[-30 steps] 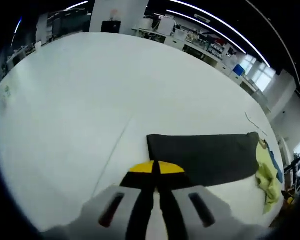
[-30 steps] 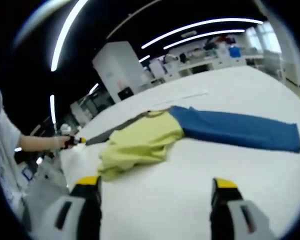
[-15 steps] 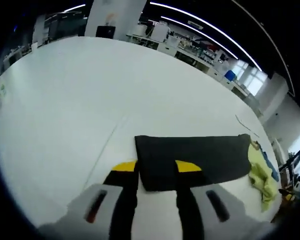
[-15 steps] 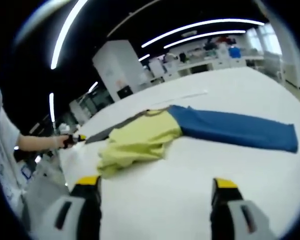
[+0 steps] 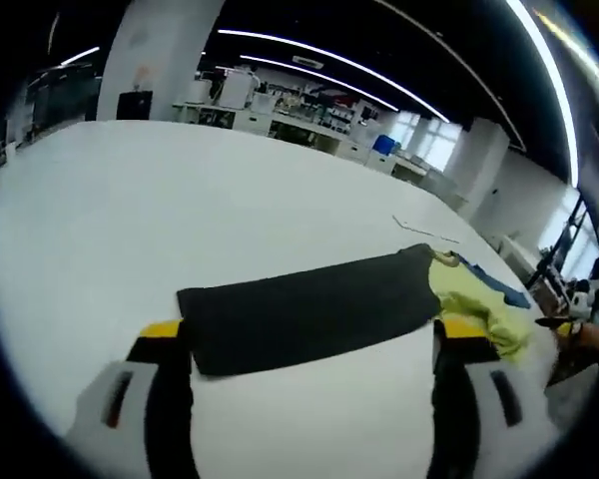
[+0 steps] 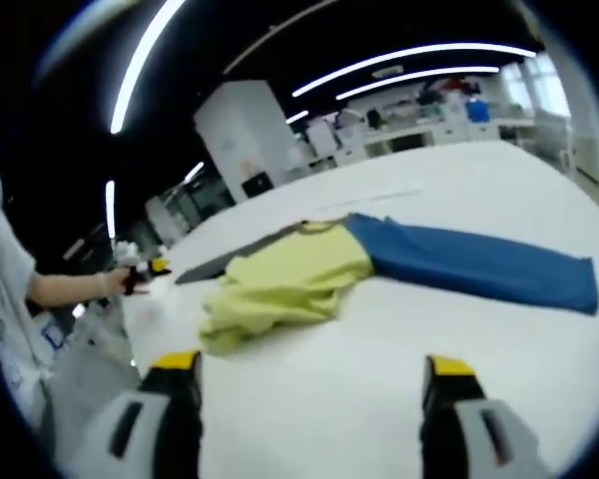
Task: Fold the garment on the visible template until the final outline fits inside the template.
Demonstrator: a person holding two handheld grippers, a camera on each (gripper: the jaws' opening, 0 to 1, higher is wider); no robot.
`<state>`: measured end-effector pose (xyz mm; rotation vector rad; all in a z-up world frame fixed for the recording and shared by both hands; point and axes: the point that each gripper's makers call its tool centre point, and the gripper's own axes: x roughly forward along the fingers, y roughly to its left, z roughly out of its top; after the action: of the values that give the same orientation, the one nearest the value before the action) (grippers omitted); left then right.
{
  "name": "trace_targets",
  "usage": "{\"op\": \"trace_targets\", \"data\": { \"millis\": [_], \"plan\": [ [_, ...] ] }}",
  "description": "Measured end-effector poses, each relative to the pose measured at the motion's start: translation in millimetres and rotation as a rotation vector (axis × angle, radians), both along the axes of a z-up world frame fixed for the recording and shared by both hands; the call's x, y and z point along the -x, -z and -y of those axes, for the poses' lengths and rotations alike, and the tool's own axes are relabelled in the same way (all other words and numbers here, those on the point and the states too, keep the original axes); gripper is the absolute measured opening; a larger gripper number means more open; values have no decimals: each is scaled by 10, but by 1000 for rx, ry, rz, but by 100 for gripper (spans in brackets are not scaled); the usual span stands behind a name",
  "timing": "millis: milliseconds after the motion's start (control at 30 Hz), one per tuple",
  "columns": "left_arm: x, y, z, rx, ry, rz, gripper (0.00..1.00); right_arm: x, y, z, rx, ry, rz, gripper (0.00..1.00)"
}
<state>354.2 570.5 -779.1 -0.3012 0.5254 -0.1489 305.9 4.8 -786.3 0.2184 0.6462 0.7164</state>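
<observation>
The garment lies on a white table (image 5: 130, 200). It has a dark grey sleeve (image 5: 309, 309), a crumpled yellow-green body (image 5: 474, 309) and a blue sleeve (image 6: 474, 264). My left gripper (image 5: 312, 331) is open, its jaws wide apart on either side of the flat grey sleeve's near edge, holding nothing. In the right gripper view the yellow-green body (image 6: 285, 284) sits mid-table with the grey sleeve (image 6: 225, 261) running off behind it. My right gripper (image 6: 311, 364) is open over bare table, short of the garment. The left gripper (image 6: 145, 271) shows small at the far left.
A thin marked line (image 6: 379, 195) runs across the table beyond the garment. A person's forearm (image 6: 70, 289) reaches in from the left. White benches and a pillar (image 6: 245, 140) stand far behind. Bare table surface (image 6: 379, 339) lies all round the garment.
My left gripper went from shut at the grey sleeve's edge to wide open, and its view swung toward the yellow body. The right gripper stayed open and barely moved.
</observation>
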Motion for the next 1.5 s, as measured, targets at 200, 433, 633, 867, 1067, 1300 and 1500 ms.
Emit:
{"op": "trace_targets", "data": {
  "millis": [200,433,633,867,1067,1300,1500],
  "plan": [
    [141,-188,391,-5,110,34,94,-7,-35,-76,-9,-22,14,91],
    [354,-485,900,32,227,94,82,-6,-65,-150,-2,-59,32,91],
    [491,-587,1271,-19,301,120,83,3,-96,-218,38,-116,60,91],
    [671,-558,1805,-77,356,129,85,22,-120,-290,107,-210,91,90],
    [783,-511,2125,-83,344,150,85,34,-189,-423,170,-318,136,89],
    [930,-503,2434,-94,387,142,84,9,-222,-644,218,-425,187,87],
    [1001,-438,2532,-119,418,125,83,95,-161,-1025,312,-569,277,80]
  ]
}}
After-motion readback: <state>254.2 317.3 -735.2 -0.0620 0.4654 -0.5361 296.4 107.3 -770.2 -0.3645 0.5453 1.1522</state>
